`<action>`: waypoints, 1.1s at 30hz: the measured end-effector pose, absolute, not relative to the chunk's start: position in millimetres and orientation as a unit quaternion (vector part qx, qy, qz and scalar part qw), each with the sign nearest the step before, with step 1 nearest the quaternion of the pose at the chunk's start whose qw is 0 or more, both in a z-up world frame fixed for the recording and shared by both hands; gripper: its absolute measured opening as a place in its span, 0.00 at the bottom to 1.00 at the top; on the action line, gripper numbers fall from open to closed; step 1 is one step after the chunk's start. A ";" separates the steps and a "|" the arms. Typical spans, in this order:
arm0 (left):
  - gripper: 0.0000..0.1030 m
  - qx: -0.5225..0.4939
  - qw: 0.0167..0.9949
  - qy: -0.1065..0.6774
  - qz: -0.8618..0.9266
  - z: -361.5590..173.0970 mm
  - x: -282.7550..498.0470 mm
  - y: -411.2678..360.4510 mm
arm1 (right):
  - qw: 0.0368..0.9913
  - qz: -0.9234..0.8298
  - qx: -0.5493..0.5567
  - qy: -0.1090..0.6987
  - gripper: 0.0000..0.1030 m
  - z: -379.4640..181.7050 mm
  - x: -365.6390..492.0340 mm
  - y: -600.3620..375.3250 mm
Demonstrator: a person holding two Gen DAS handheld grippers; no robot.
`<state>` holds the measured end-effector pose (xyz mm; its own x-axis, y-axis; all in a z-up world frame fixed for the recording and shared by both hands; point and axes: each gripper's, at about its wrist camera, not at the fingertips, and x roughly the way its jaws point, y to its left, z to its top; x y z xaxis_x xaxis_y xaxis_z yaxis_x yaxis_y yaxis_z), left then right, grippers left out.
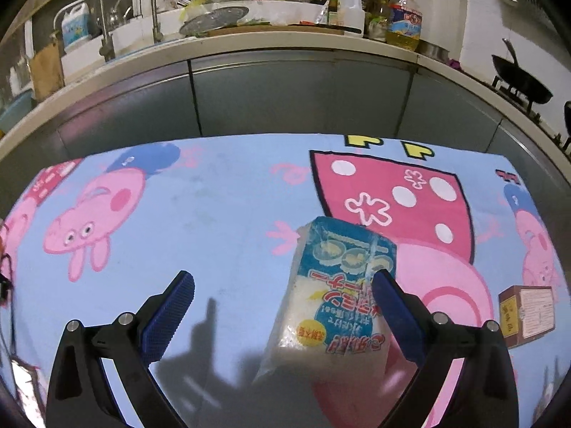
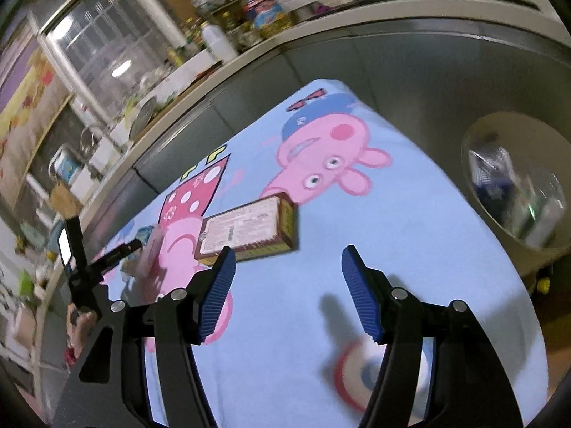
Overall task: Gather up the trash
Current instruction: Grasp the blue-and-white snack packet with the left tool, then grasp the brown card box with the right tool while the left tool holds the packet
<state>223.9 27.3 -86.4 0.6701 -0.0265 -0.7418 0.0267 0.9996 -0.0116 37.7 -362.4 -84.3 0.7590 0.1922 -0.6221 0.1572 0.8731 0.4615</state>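
A blue and white plastic snack packet (image 1: pixel 335 296) lies on the cartoon-print tablecloth (image 1: pixel 214 214). My left gripper (image 1: pixel 285 292) is open over it; the packet sits between the fingers, close against the right pad (image 1: pixel 396 317). A brown flat box (image 1: pixel 526 315) lies at the right; it also shows in the right wrist view (image 2: pixel 249 230). My right gripper (image 2: pixel 289 267) is open and empty, just in front of the box. A white bin (image 2: pixel 517 185) holding trash stands right of the table. The left gripper (image 2: pixel 117 253) and the packet (image 2: pixel 146 246) appear at the left.
A kitchen counter (image 1: pixel 249 41) with sink, bottles and oil jug runs behind the table. A wok (image 1: pixel 521 82) sits on the stove at right. A round red, white and blue object (image 2: pixel 360 374) lies blurred under my right gripper.
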 end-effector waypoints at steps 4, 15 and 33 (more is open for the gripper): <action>0.96 -0.009 0.911 0.410 -0.030 -81.8 221.0 24.6 | 0.901 0.021 0.249 0.355 0.60 -90.5 81.5 -360.1; 0.70 0.020 0.904 0.427 -0.030 -100.0 222.9 10.5 | 0.880 0.039 0.258 0.398 0.57 -117.5 157.0 -350.6; 0.59 -0.001 0.881 0.450 -0.148 -98.5 134.4 4.9 | 0.900 0.172 0.108 0.385 0.67 -98.8 38.2 -245.4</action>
